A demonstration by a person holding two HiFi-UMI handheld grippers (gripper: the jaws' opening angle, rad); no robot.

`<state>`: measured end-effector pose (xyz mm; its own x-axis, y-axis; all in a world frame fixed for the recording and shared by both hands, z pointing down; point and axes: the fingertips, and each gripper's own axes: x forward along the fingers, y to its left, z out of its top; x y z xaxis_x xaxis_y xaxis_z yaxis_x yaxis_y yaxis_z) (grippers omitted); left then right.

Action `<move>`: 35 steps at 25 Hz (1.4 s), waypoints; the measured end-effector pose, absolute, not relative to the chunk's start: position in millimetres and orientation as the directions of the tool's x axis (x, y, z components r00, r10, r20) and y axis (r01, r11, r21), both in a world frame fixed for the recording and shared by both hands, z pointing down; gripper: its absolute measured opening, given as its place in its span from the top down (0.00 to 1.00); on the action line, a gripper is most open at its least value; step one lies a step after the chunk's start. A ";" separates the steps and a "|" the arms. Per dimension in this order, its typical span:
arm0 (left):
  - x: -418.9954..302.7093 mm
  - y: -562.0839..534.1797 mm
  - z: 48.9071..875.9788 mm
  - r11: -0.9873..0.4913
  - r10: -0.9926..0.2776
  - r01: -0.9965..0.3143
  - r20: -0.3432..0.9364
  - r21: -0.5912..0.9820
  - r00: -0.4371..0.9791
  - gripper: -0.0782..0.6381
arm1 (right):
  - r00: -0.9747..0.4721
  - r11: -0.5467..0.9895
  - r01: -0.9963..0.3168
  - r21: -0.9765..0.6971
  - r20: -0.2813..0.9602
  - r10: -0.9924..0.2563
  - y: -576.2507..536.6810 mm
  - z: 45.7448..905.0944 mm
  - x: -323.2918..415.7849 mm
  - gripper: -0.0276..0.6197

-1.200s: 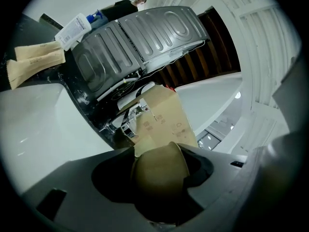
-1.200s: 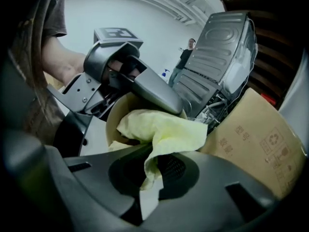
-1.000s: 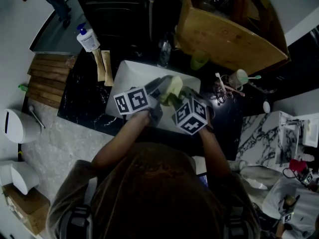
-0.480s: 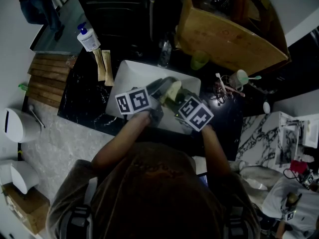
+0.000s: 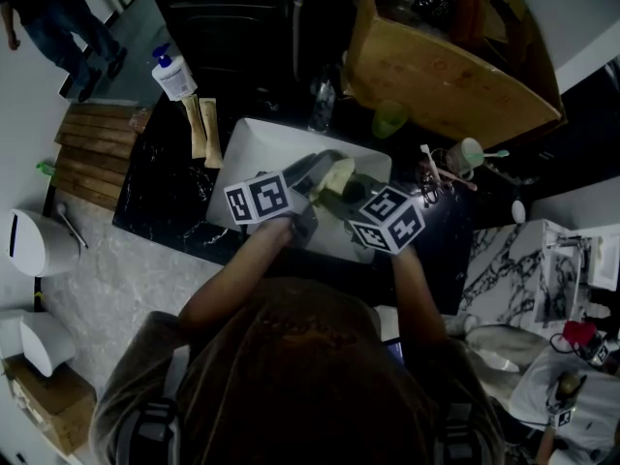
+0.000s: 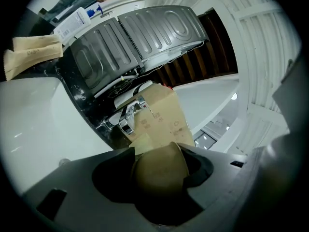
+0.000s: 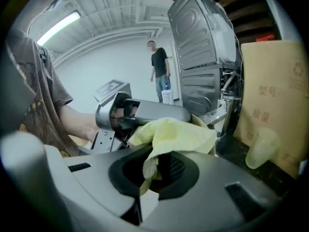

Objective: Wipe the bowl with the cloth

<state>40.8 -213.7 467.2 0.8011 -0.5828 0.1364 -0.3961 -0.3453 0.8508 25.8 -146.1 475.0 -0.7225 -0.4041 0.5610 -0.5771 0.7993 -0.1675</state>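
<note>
Over the white sink [image 5: 254,139], my left gripper [image 5: 312,170] is shut on a small beige bowl [image 6: 160,167], whose rounded wall fills the space between the jaws in the left gripper view. My right gripper [image 5: 335,200] faces it from the right, shut on a pale yellow cloth [image 7: 175,135]. The cloth [image 5: 337,176] bunches against the bowl and the left gripper's grey body [image 7: 141,113]. The bowl's inside is hidden in every view.
A chrome tap [image 6: 126,121] stands behind the sink. On the dark counter are a pump bottle [image 5: 171,74], a pale green cup [image 5: 387,117] and a big cardboard box [image 5: 448,68]. A toothbrush cup [image 5: 467,151] sits at the right. A person [image 7: 160,71] stands beyond.
My right gripper has shifted right and a little down and turned at the wrist, dragging the cloth across the bowl. The left gripper has stayed almost still.
</note>
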 end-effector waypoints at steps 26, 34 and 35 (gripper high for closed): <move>35.5 -216.2 464.1 -0.321 -0.605 -0.388 0.128 0.864 0.786 0.56 | -0.430 0.676 -0.677 0.291 0.589 -0.684 -185.2 458.9 78.8 0.93; 29.3 -220.6 465.9 -0.297 -0.626 -0.410 0.149 0.862 0.766 0.56 | -0.380 0.708 -0.592 0.385 0.641 -0.667 -177.4 470.7 76.3 0.93; 28.4 -221.6 466.0 -0.293 -0.628 -0.412 0.151 0.863 0.763 0.55 | -0.381 0.714 -0.586 0.384 0.647 -0.661 -176.5 472.2 75.2 0.93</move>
<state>28.4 -221.6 466.0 0.7632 -0.6284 0.1507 -0.4119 -0.2934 0.8627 75.2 -176.5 472.2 -0.3806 -0.6607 0.6469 -0.5857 0.7136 0.3843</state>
